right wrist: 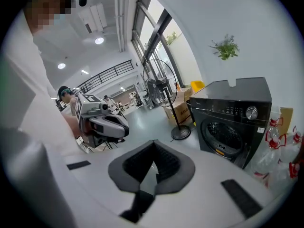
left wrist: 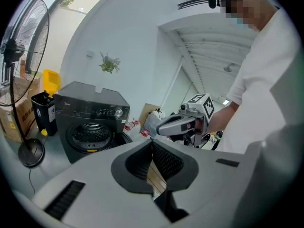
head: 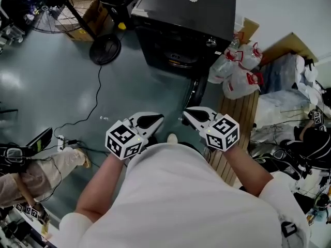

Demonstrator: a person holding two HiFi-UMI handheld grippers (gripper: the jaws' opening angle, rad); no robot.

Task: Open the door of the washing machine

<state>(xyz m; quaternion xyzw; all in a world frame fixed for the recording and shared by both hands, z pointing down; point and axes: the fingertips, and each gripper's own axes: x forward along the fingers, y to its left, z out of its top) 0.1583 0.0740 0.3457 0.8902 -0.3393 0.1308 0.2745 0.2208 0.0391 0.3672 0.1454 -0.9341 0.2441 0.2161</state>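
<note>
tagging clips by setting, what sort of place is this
Probably a workshop or test lab: a washing machine on bare floor, a pedestal fan, a cardboard box, a trailing cable.

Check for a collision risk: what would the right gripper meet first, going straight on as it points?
Likely the grey floor, between the left gripper and the fan's base; the washing machine sits off to the right.

Head cam sits up top and looks steeply down past the person's chest, with the washing machine (head: 181,30) far up the frame. Each gripper cam rides just behind its own jaws, facing that same machine from well back. They also catch each other: left gripper (right wrist: 124,127) in the right gripper view, right gripper (left wrist: 161,127) in the left gripper view.
</note>
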